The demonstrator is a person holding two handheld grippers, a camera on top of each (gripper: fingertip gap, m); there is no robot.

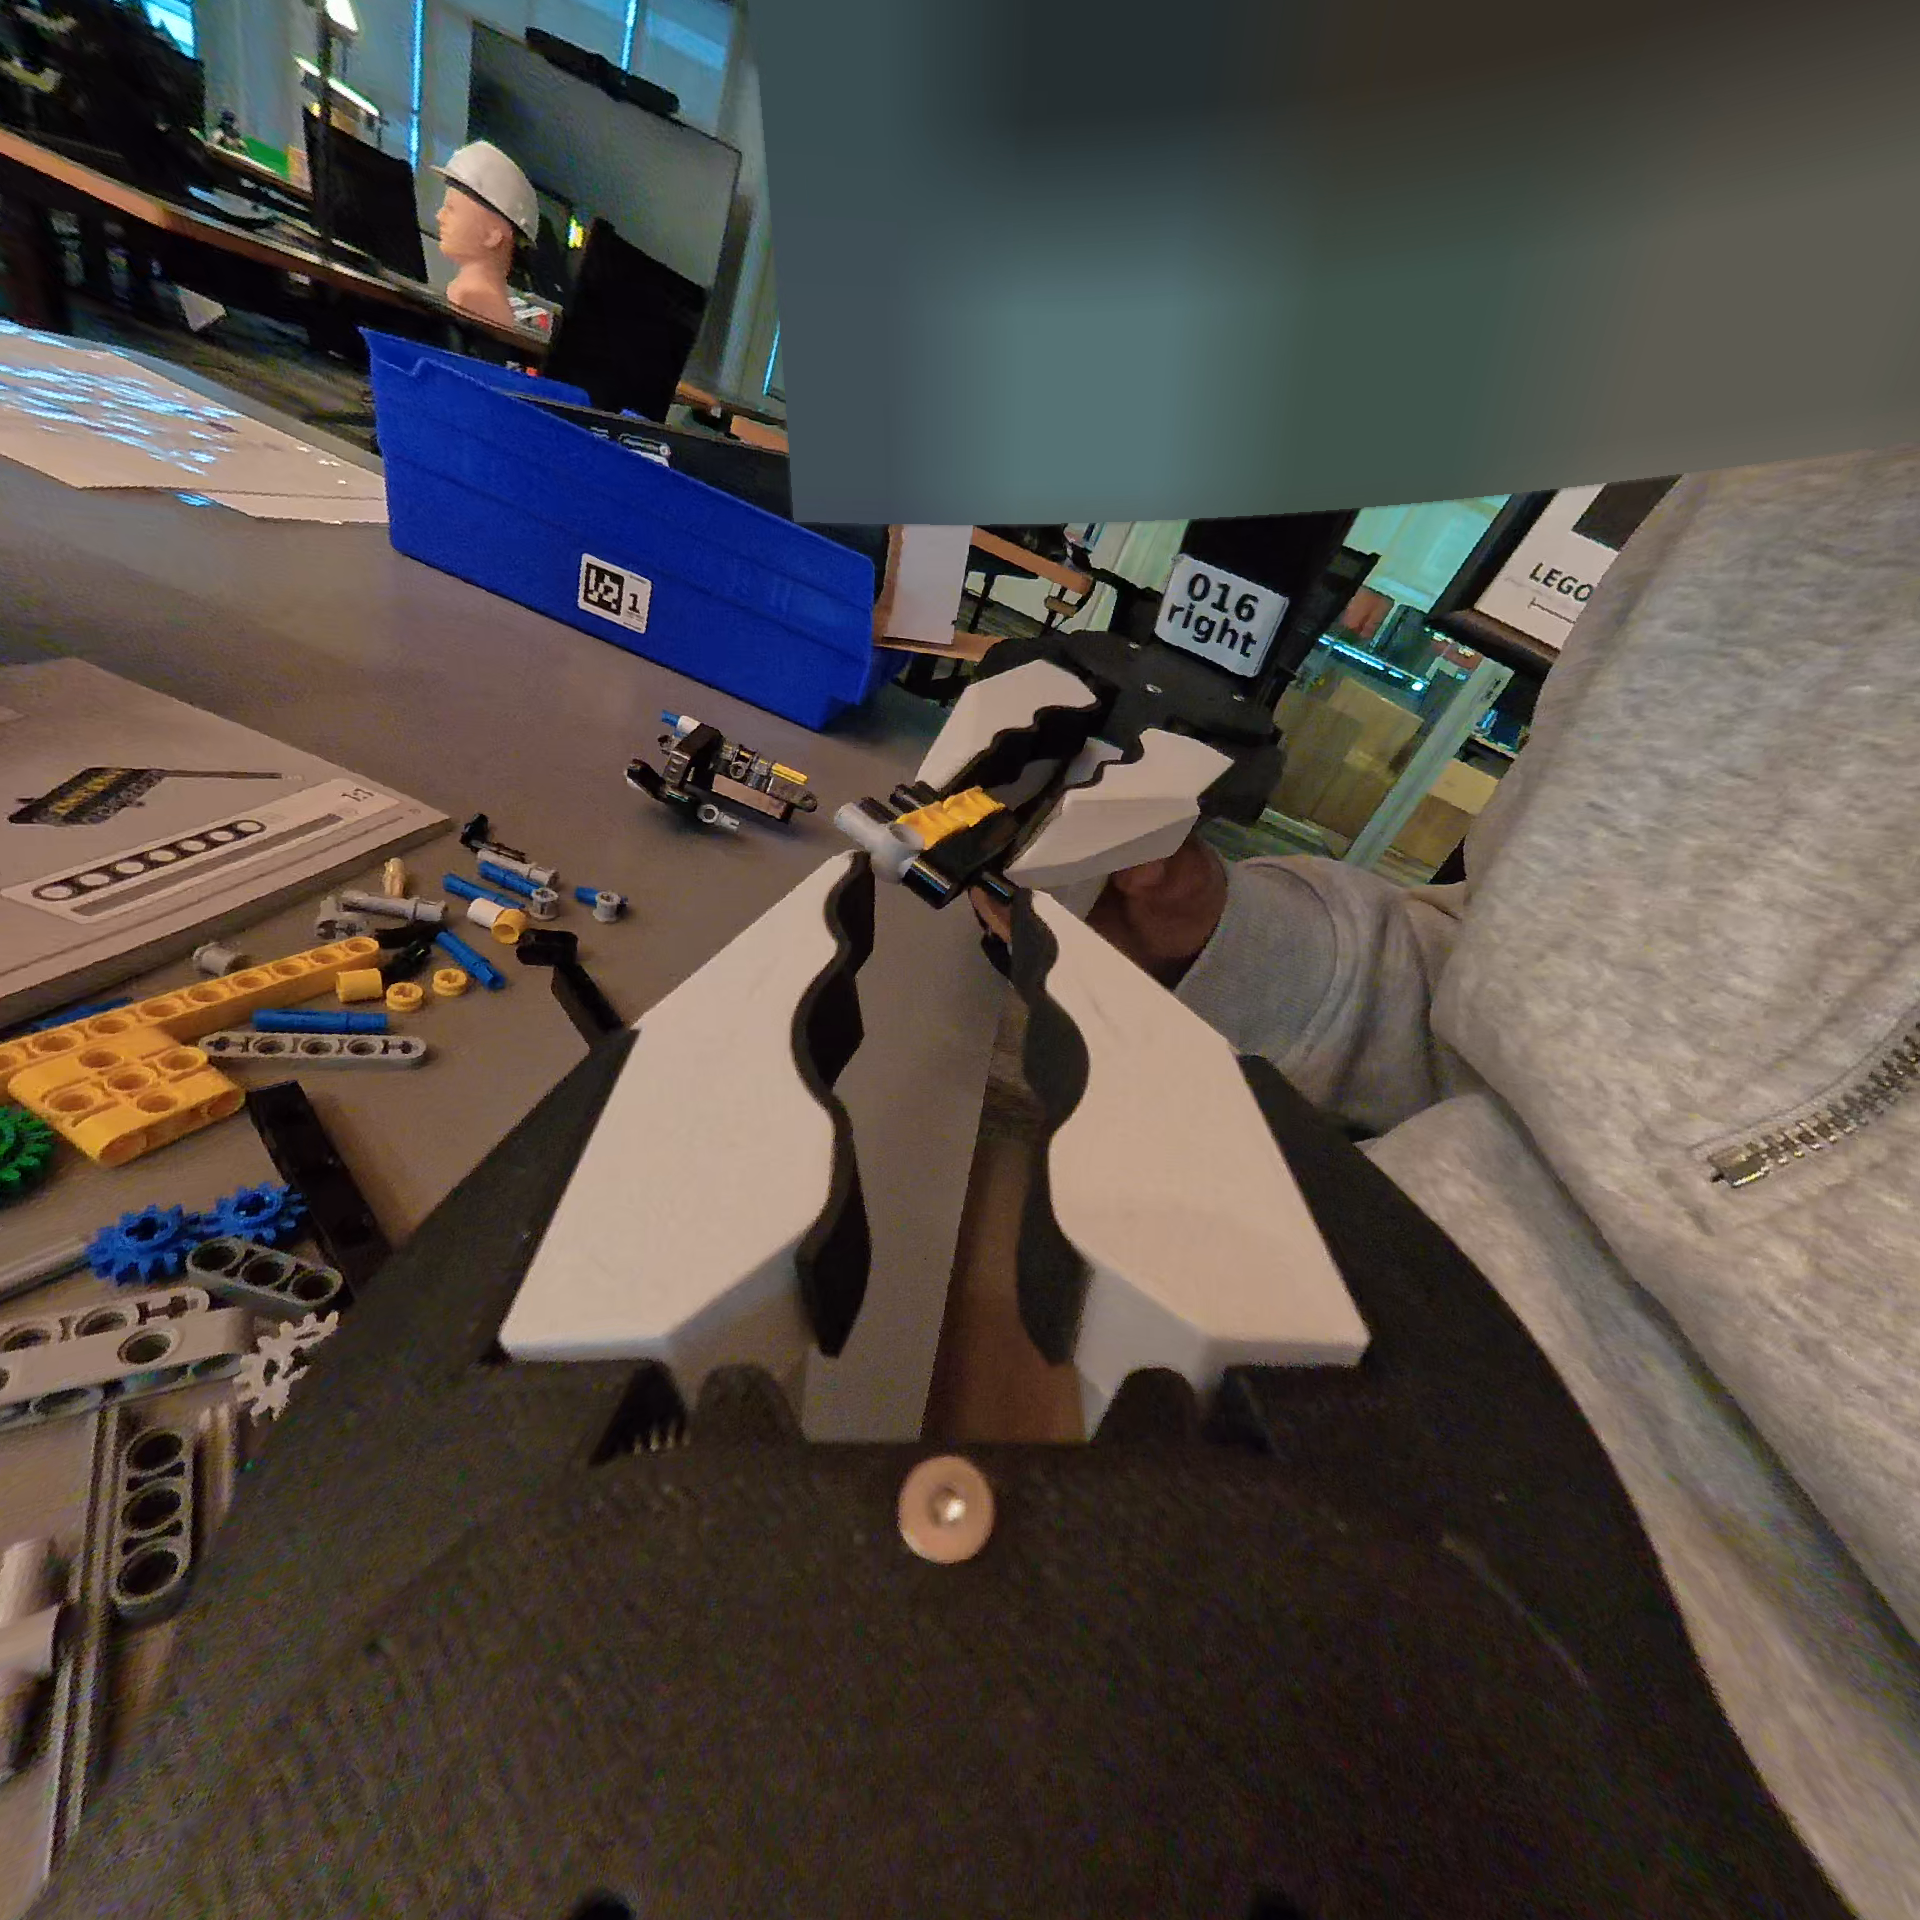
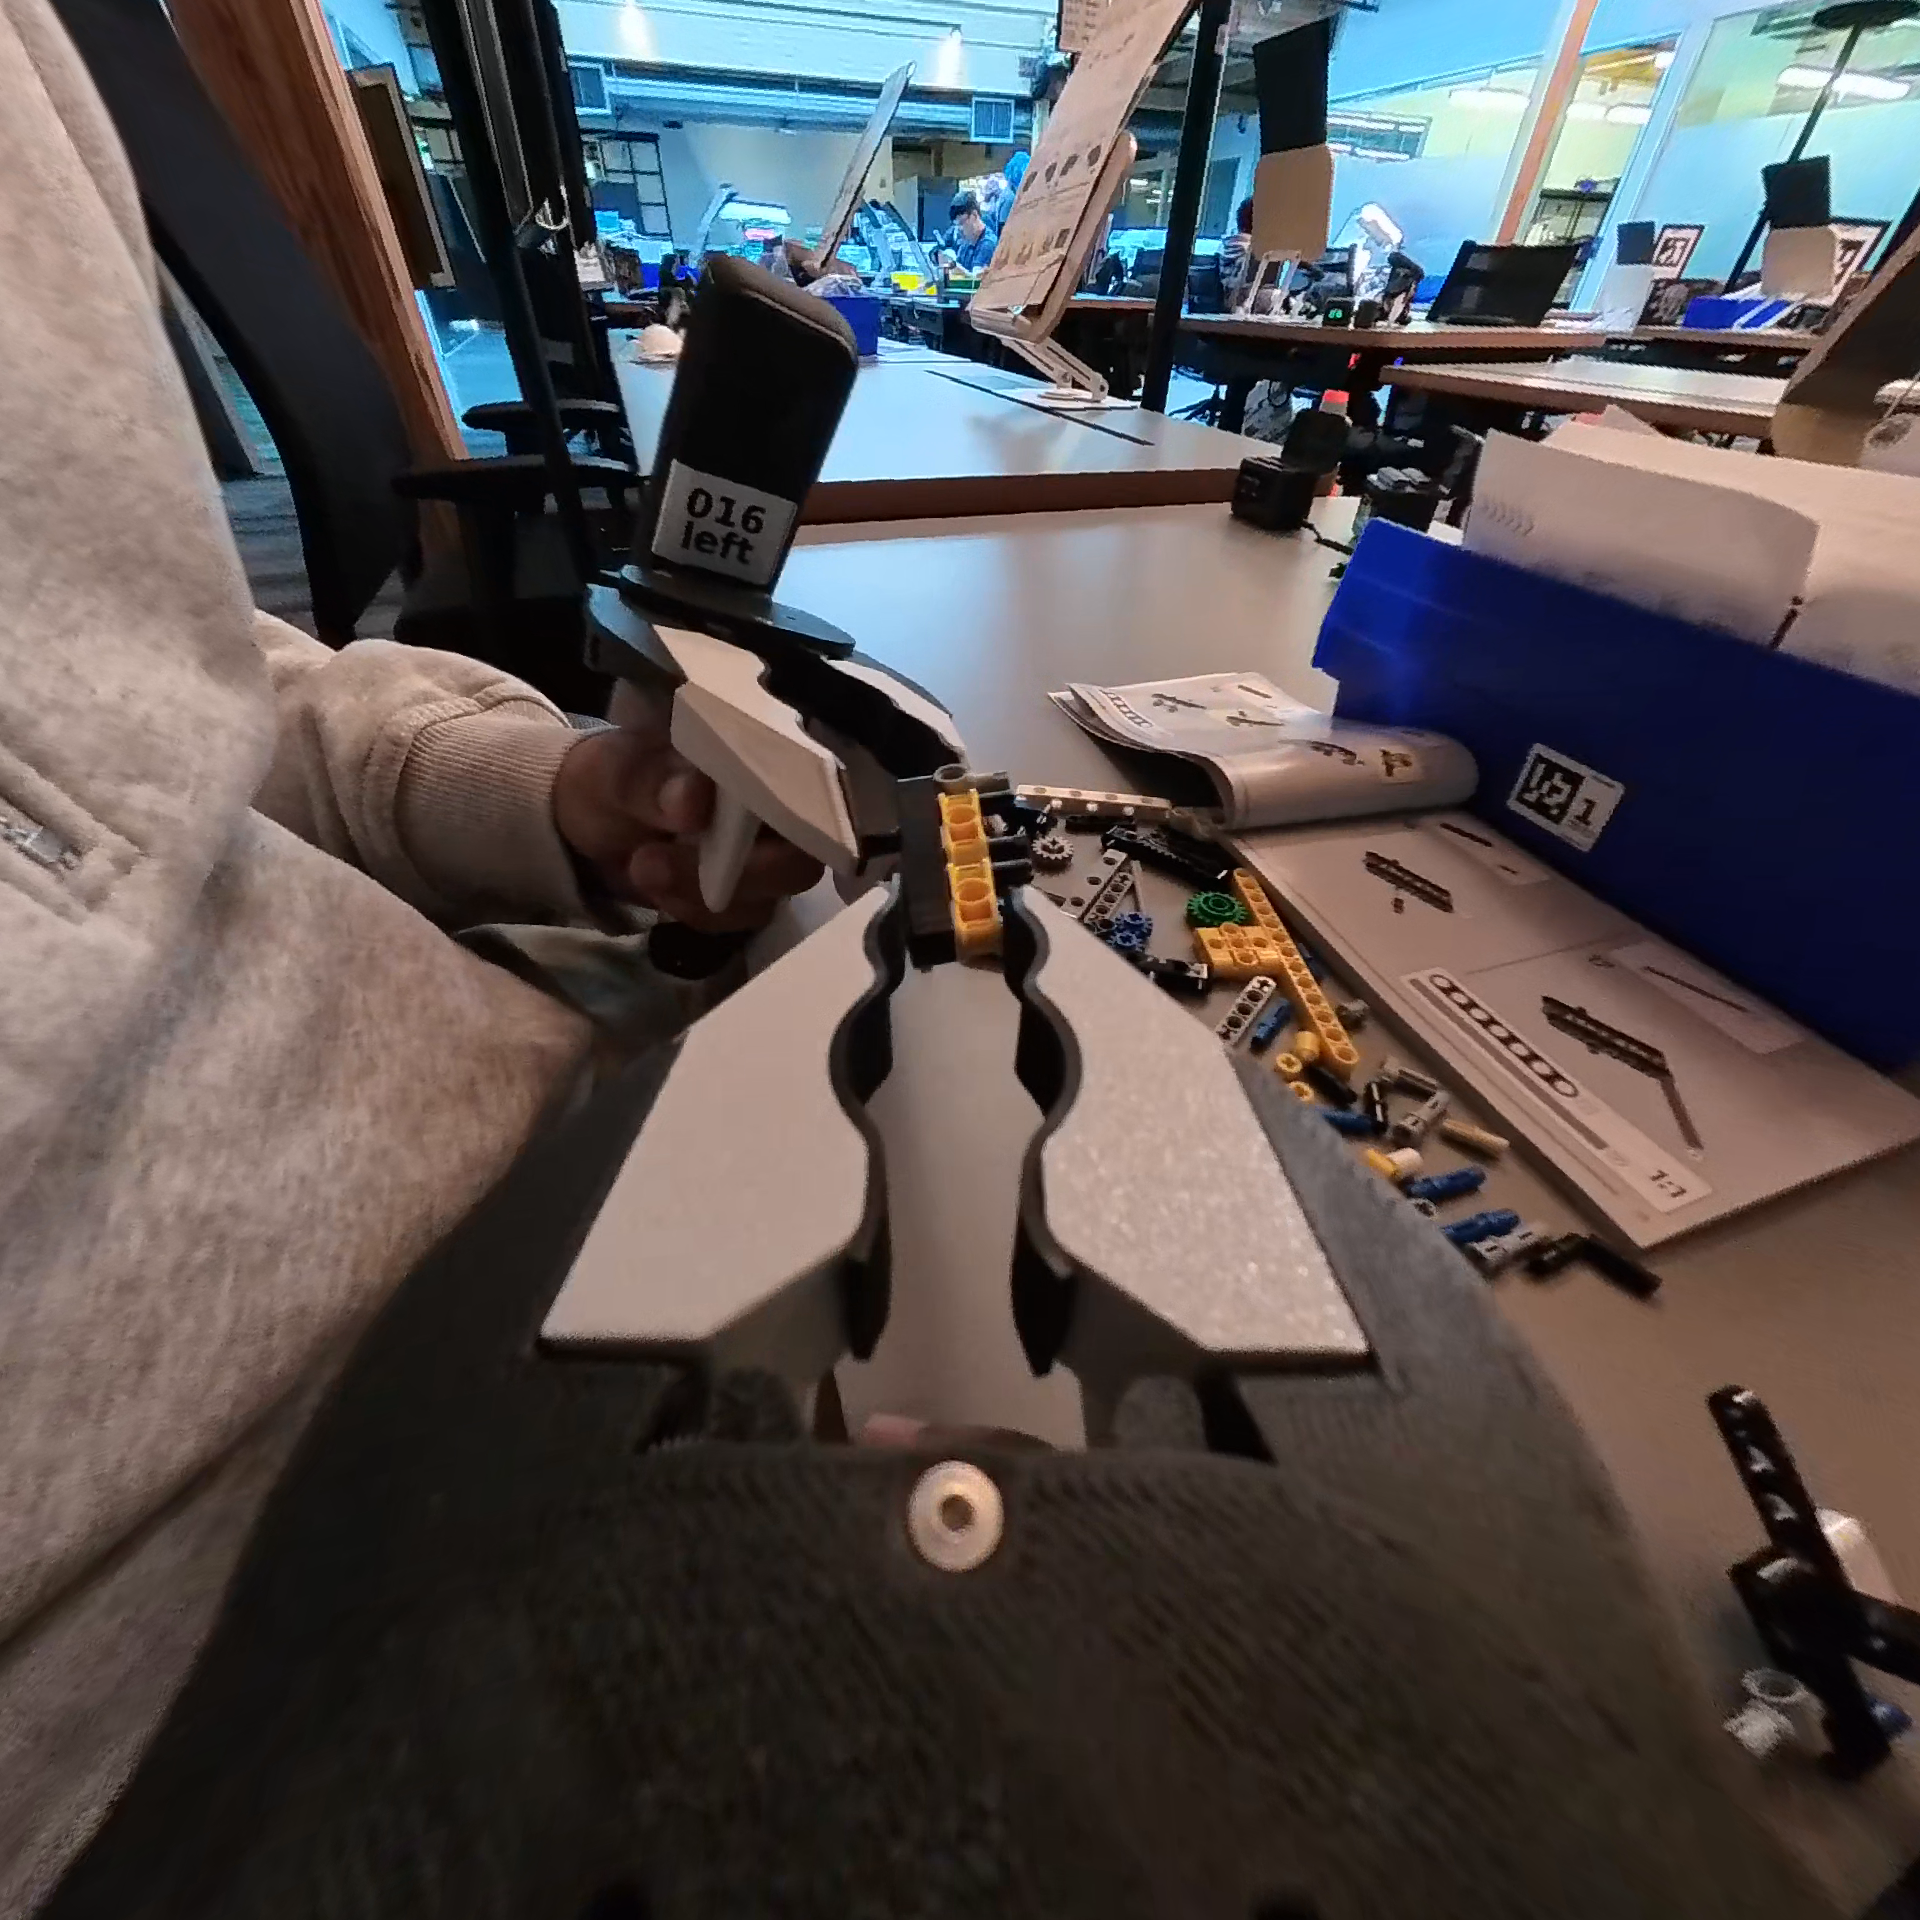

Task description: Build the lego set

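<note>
On the grey table (image 1: 644,665), loose pieces (image 1: 312,997) remain; both grippers (image 2: 951,940) (image 1: 935,873) seemingly pinch one yellow-black subassembly (image 2: 961,862), partway built.

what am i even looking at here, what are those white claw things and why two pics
The white claws are hand-held two-finger grippers, one in each of a person's hands. Each picture comes from a camera on one gripper, looking along its fingers. Both the left gripper and the right gripper meet at a small yellow-and-black lego assembly held above the grey table; the right one clamps it, while the left one's tips seem to close on it too. On the table lie loose lego pieces, an open instruction booklet and a blue bin.
</note>
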